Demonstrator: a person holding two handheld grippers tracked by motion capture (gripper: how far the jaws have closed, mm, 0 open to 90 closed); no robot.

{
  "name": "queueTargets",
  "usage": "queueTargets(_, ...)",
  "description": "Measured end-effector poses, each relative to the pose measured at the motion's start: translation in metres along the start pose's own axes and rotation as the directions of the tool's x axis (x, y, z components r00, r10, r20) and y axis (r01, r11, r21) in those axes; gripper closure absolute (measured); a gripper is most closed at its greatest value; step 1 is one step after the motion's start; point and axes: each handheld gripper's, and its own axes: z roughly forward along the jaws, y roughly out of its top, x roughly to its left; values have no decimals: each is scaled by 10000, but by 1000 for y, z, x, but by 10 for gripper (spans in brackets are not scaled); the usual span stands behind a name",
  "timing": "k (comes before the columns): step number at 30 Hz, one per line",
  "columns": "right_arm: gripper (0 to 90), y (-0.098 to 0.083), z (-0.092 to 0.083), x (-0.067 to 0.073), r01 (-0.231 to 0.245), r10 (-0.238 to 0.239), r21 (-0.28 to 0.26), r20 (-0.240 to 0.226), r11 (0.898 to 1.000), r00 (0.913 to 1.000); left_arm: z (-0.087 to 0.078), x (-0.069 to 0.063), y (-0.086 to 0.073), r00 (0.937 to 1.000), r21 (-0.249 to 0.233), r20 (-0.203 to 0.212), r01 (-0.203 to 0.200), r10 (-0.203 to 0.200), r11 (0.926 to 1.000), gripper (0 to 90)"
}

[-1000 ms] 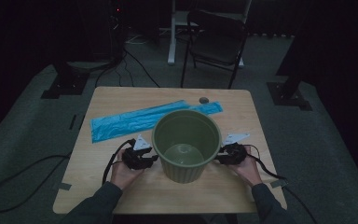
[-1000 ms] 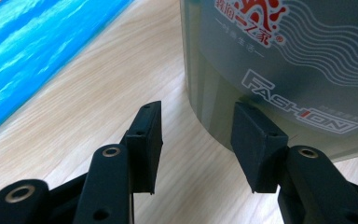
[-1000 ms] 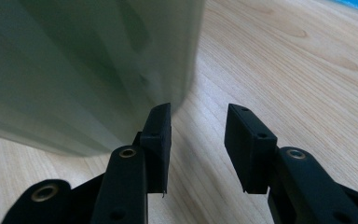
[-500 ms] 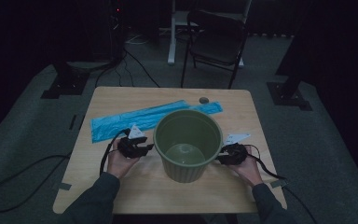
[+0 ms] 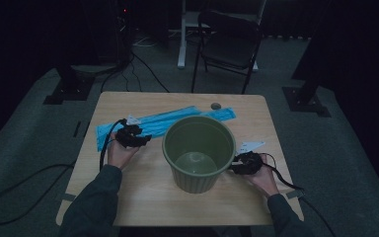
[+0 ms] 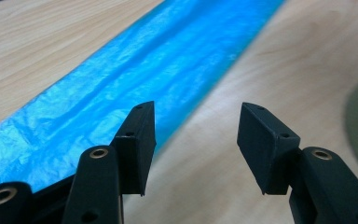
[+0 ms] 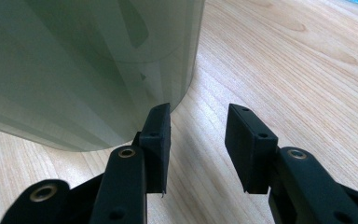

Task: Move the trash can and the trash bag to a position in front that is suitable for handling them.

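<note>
Jaws of both grippers released (left just widened) — green bin (image 7: 88,70) cut off, blue bag (image 6: 135,84) too.

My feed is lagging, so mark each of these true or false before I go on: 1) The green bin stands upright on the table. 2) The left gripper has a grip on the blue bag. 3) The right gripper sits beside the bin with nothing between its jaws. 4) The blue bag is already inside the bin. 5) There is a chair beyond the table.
1) The green bin stands upright on the table: true.
2) The left gripper grips the blue bag: false. Its jaws have just been opening and stand apart above the bag's edge, with nothing pressed between them.
3) The right gripper sits beside the bin, jaws holding nothing: true.
4) The bag is inside the bin: false. It lies flat on the table behind the bin.
5) A chair stands beyond the table: true.
</note>
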Motion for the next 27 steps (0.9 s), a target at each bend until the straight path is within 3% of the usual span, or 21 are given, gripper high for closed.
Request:
queueTargets(3,603,0,0,0,42,-42,31,32,10000,10000,8,5,3,9999,104,-58,98,-97,9999,470)
queueTargets(9,603,-1,-1,-1,20,-20,46,48,10000,10000,27,11,7,9998,624,-187,-100,112,9980,470)
queueTargets(13,603,-2,0,-2,-18,16,117,128,9999,9999,40,19,7,9997,909,-203,126,-108,9958,495)
queueTargets(15,603,-3,0,-2,-21,18,157,144,9999,9999,40,19,7,9997,909,-203,126,-108,9958,495)
queueTargets(16,602,-3,0,-2,-21,18,157,144,9999,9999,47,19,6,9999,1202,-143,-44,62,9927,495)
queueTargets(21,602,-3,1,-2,4,-9,266,195,9996,9998,55,20,5,9999,1259,-76,147,-138,9919,465)
queueTargets(27,602,-4,1,-2,15,-20,309,179,9995,9998,62,17,4,10000,1406,-25,96,-93,9900,461)
